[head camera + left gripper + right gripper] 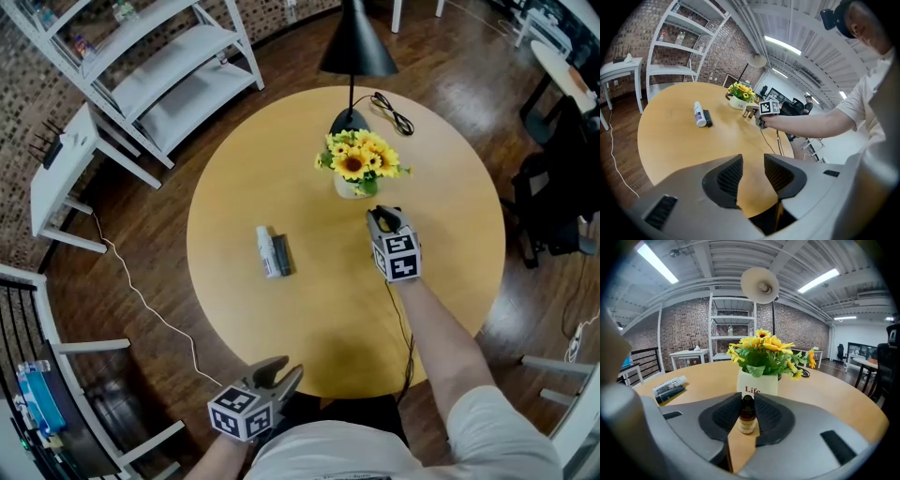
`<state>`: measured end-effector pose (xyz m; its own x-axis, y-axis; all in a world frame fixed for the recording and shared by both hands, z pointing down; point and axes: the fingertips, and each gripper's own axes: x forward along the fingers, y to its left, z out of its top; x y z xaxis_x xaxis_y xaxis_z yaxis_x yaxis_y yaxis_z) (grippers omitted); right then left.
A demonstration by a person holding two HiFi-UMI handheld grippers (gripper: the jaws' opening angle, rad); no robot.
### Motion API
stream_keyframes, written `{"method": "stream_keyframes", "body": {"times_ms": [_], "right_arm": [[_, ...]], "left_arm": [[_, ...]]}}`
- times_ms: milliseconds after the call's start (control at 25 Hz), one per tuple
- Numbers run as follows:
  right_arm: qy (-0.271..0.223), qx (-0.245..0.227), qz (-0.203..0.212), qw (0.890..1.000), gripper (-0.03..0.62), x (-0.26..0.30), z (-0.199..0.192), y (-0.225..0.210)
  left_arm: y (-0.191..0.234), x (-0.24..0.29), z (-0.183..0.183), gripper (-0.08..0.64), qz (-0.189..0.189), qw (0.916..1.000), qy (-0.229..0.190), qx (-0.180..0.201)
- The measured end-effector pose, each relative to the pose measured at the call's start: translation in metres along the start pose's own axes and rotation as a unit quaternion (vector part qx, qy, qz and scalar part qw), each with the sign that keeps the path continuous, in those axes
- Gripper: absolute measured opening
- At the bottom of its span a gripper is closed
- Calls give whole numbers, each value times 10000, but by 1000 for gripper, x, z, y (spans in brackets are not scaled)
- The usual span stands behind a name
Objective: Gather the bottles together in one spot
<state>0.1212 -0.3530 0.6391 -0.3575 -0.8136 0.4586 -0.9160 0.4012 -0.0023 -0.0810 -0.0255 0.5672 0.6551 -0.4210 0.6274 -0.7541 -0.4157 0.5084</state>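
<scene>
At table's near edge, left gripper point(753, 164) is idle: jaws apart, nothing between them. Left of centre on the table point(441, 281), white bottle point(267, 251) and dark bottle point(281, 255) lie side by side, touching. Further right, amber bottle point(747, 416) stands upright just before the flower vase point(757, 383), between the jaws of the right gripper point(383, 219); pads flank it closely but appear slack. Step, as judged: handling the amber bottle, well apart from the pair. Next move likely needs a firm grip and a carry leftward, clear of the vase.
</scene>
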Motion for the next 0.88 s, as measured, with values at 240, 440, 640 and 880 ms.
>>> {"method": "stream_keyframes", "body": {"times_ms": [240,440,640,880], "right_arm": [[-260,-147,-20,9996,165,-13,19,0],[-451,-187,-56,9988,169,-59,43,5],[-433,-131,-76,9989,169,-155,49,27],[-229,277,-90,9993,169,-287,21,74]], "left_arm": [[-1,-3,-2,149,9,10000,1,79],[-8,-6,5,149,-54,9996,-131,247],[-16,-13,18,149,-324,9977,-344,492],[-21,-13,13,149,-782,9924,-427,847]]}}
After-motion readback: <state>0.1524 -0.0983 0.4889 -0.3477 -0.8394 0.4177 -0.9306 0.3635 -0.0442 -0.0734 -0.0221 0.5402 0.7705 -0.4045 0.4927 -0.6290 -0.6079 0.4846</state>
